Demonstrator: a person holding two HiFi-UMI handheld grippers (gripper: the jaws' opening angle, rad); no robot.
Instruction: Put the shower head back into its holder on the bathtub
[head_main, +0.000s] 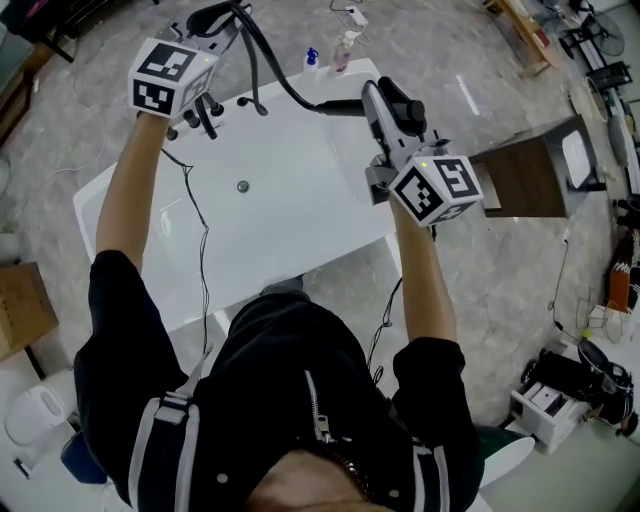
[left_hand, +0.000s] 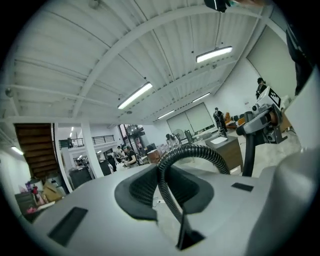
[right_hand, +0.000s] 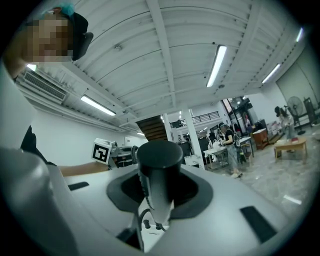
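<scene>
A white bathtub (head_main: 300, 215) stood on a mottled grey floor (head_main: 470, 290), its drain (head_main: 242, 186) near the middle of the basin. Two small bottles (head_main: 340, 52) sat on the floor just past its rim at 12 o'clock. A brown wooden cabinet (head_main: 528, 180) stood at 3 o'clock of the tub, a cardboard box (head_main: 20, 312) at 8 o'clock and a white kettle (head_main: 30, 415) at 7 o'clock.

The right gripper (right_hand: 157, 197) pinched the black shower head (right_hand: 159, 165) by its handle, up in the air over the tub's 2 o'clock corner, not in any holder. The left gripper (left_hand: 172, 200) was pressed onto the ribbed black hose (left_hand: 192, 152), which looped upward out of its jaws, above the tub's 11 o'clock corner.

The gripper views took in a large hall: a white ribbed ceiling (left_hand: 100, 55) with strip lights (left_hand: 135, 95), a wooden staircase (left_hand: 35, 145), and people at tables far off.
</scene>
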